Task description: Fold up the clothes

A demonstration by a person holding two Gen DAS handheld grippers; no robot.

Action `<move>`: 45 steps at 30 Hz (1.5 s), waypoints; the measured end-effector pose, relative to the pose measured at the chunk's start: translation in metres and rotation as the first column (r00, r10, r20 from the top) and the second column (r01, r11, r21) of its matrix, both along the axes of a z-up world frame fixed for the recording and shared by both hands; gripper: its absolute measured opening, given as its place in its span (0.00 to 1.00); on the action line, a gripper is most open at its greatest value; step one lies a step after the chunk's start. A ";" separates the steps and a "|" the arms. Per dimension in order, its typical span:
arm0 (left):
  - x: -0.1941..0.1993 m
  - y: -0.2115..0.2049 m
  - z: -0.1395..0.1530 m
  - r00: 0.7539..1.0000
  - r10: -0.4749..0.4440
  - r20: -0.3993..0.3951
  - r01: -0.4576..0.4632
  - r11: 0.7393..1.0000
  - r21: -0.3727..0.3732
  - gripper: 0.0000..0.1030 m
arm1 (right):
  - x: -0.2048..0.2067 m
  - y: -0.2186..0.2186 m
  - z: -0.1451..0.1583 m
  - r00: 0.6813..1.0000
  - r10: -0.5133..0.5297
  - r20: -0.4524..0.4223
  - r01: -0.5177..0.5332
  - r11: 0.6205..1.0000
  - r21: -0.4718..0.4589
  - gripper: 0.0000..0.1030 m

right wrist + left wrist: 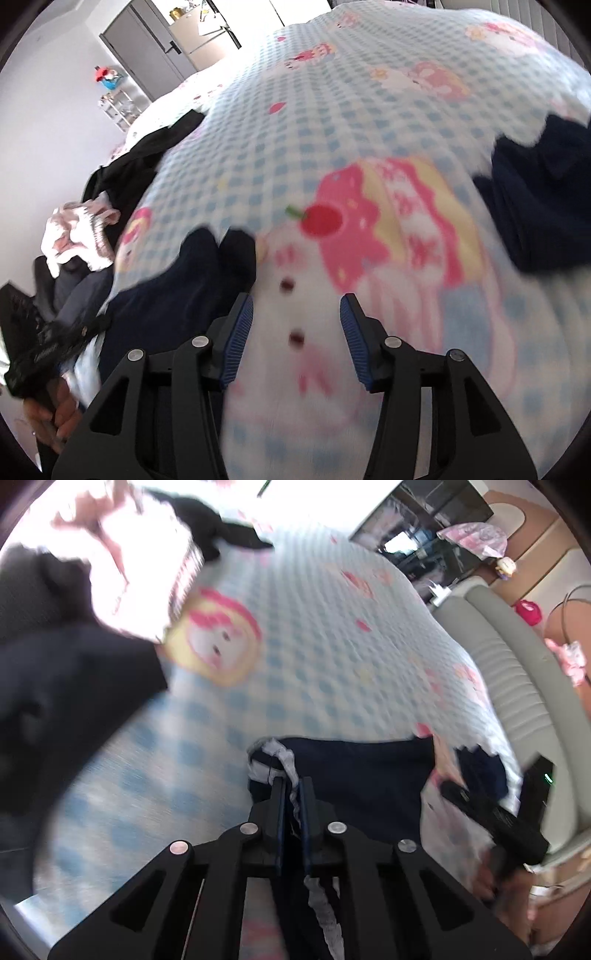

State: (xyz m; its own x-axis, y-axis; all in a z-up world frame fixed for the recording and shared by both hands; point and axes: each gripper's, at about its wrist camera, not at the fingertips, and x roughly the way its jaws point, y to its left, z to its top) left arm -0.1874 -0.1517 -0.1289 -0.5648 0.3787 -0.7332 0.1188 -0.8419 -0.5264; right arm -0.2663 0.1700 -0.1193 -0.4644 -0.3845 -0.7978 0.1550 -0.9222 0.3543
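My left gripper is clamped on the lace-trimmed edge of the navy garment, low in frame on the checked bedspread. My right gripper hangs wide apart, empty, above the bedspread; motion blur smears detail.

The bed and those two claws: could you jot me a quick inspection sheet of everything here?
Surface: bed under a blue-checked cartoon quilt.
Job's things: navy garment with white lace trim, pinched at the lace edge.
Clutter: heap of dark clothes and a pink-and-white garment along the bed's edge.
Grippers: left claw shut on the navy garment; right claw open, above the quilt, holding nothing.
Cables: nothing seen.
Surroundings: grey padded headboard, dark shelving, grey door.
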 end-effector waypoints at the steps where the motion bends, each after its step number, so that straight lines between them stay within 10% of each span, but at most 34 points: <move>1: -0.001 0.001 -0.002 1.000 0.005 -0.007 -0.004 1.000 0.013 0.12 | -0.008 -0.003 -0.002 1.000 0.005 0.006 -0.005 1.000 0.006 0.49; 12: 0.000 0.006 -0.015 1.000 -0.006 -0.010 0.006 0.999 -0.035 0.21 | -0.022 -0.067 -0.008 0.976 0.219 0.009 -0.219 0.976 0.020 0.54; 27: 0.008 -0.012 -0.008 0.997 0.051 -0.052 -0.051 0.999 0.005 0.22 | -0.028 -0.008 -0.021 0.999 0.028 0.039 -0.031 0.996 0.086 0.33; 32: 0.019 -0.035 -0.001 0.993 0.093 -0.067 -0.089 0.995 0.052 0.41 | -0.017 -0.008 0.004 0.995 0.079 -0.058 -0.083 0.994 -0.072 0.64; 37: 0.007 -0.020 -0.016 0.999 0.037 -0.018 -0.036 0.998 0.052 0.43 | -0.026 -0.046 -0.028 0.981 0.182 0.062 -0.185 0.981 0.058 0.68; 41: 0.011 -0.001 0.000 0.995 0.061 -0.081 -0.072 0.988 -0.138 0.43 | -0.029 -0.040 -0.030 0.994 0.111 0.015 -0.112 0.988 0.107 0.40; 45: 0.017 -0.015 -0.002 0.993 0.091 -0.075 -0.095 0.995 -0.043 0.41 | -0.031 -0.025 -0.024 0.998 0.056 -0.005 -0.056 0.994 0.093 0.27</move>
